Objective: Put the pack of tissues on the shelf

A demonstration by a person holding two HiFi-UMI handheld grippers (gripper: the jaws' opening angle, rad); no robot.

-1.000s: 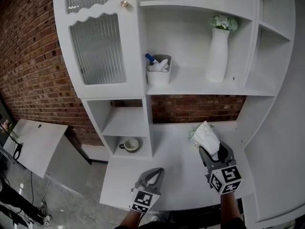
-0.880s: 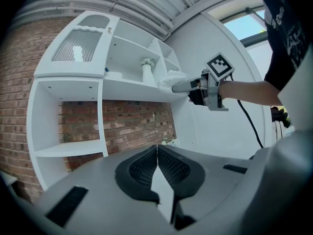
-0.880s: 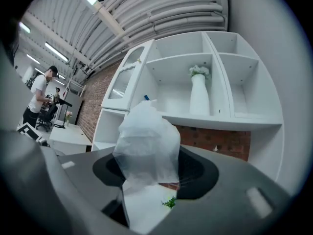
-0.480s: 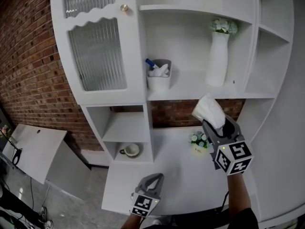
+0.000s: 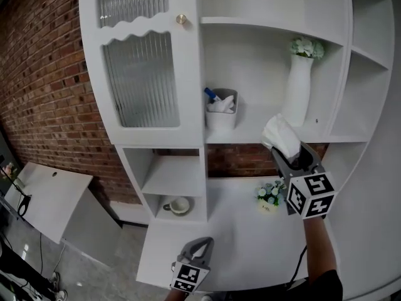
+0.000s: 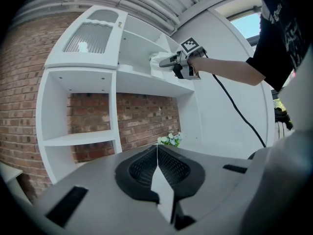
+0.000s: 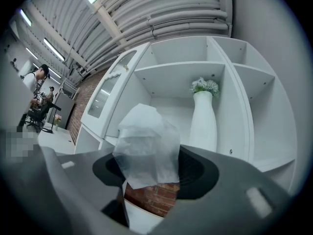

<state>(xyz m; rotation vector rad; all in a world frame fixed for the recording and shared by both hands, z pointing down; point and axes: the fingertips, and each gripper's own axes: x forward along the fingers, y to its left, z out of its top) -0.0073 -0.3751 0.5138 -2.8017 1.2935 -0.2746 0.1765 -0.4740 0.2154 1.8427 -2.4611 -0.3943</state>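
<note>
White pack of tissues (image 5: 281, 135) clamped in right tool (image 5: 288, 154), level with vase (image 5: 297, 93) shelf (image 5: 249, 129), not yet set down; left tool (image 5: 202, 243) closed, empty, low.

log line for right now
right gripper: shut on pack of tissues | at shelf front, by vase | left gripper: shut, empty
</note>
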